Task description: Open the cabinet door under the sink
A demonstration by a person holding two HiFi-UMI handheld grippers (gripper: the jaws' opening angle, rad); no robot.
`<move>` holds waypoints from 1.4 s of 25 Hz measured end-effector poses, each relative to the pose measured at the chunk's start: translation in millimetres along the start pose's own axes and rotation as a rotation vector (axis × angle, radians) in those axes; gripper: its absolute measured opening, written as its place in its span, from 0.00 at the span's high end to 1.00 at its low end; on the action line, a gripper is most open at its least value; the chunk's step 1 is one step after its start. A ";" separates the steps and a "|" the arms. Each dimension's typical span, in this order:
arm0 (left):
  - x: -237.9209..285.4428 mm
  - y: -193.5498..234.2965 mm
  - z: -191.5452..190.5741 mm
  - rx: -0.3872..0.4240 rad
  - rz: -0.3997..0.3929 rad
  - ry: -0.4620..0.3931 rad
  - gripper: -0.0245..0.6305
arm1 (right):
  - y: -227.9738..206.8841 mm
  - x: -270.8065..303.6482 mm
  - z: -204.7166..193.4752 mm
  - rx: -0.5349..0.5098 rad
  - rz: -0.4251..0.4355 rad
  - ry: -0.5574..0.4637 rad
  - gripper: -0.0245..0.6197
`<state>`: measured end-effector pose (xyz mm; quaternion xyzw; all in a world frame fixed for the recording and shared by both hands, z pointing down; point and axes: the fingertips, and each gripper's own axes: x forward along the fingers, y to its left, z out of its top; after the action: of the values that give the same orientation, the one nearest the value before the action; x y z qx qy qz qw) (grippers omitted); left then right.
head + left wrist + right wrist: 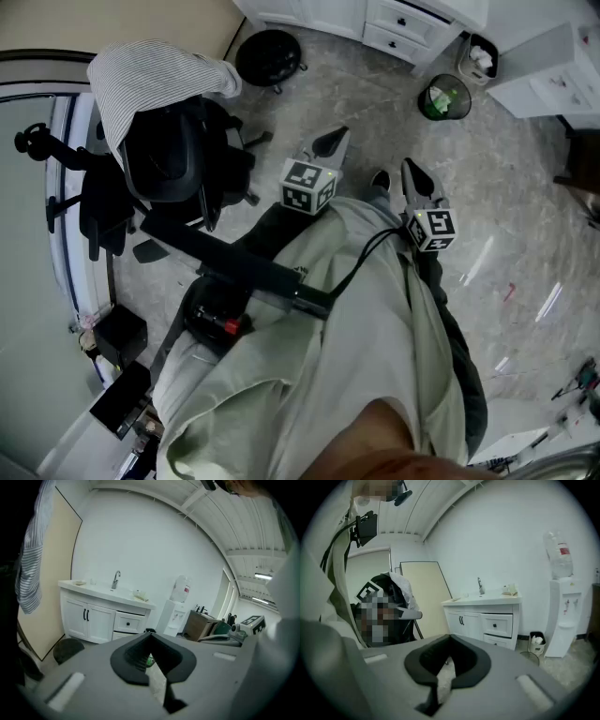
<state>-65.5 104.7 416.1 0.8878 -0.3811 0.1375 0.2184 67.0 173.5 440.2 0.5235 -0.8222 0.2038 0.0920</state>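
Note:
The white sink cabinet (pixel 89 620) stands against the far wall, with a faucet (pixel 115 579) on top. Its two doors are closed, with a pair of black handles (pixel 86 615) at the middle seam. It also shows in the right gripper view, cabinet (pixel 464 625) with drawers (pixel 499 625) beside the doors, and at the head view's top edge, cabinet (pixel 394 23). My left gripper (pixel 150 634) and right gripper (pixel 450 637) both point at it from well across the floor. On each, the jaw tips meet with nothing between them. In the head view, left gripper (pixel 330 142) and right gripper (pixel 415 178) hover in front of my legs.
An office chair (pixel 173 155) draped with a striped cloth (pixel 155 80) stands on my left. A black round stool (pixel 269 56) sits by the cabinet. A green-lined bin (pixel 444 97), a small white bin (pixel 536 643) and a water dispenser (pixel 563 613) stand right of it. A beige board (pixel 423 592) leans on the wall.

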 end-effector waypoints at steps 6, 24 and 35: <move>-3.5 4.1 0.7 -0.004 0.005 -0.002 0.95 | 4.9 3.8 1.0 -0.005 0.008 0.006 0.96; -13.2 14.6 4.4 -0.013 0.030 -0.030 0.95 | 11.3 9.6 0.6 0.004 0.018 0.004 0.96; -8.8 2.8 -1.2 -0.006 0.039 -0.019 0.95 | -3.1 5.4 -3.2 0.038 0.019 0.018 0.96</move>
<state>-73.6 109.0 414.3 0.8808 -0.4008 0.1321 0.2148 67.3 169.2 445.8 0.5153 -0.8223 0.2250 0.0876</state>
